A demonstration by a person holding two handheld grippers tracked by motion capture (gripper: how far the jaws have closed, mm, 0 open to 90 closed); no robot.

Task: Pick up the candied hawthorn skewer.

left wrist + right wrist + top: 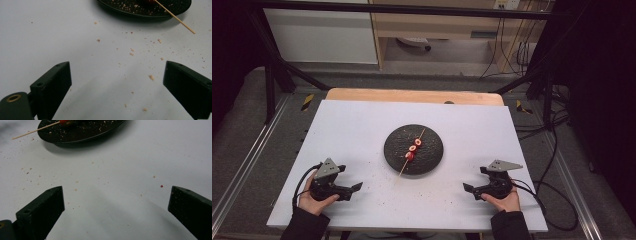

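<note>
Both grippers open and idle, skewer on plate between them.

Your left gripper rests low on the white surface, jaws wide, nothing in them, pointing inward. At centre the skewer lies on the black plate, bare end poking over the near rim: light, thin, likely snaps; fruit pieces look soft and slippery, so grab the bare stick. Your right gripper mirrors it, spread and empty, hand flat.

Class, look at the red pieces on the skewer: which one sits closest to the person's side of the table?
The lowest red piece, at the skewer's near end on the black plate; the other two sit farther up the stick.
</note>
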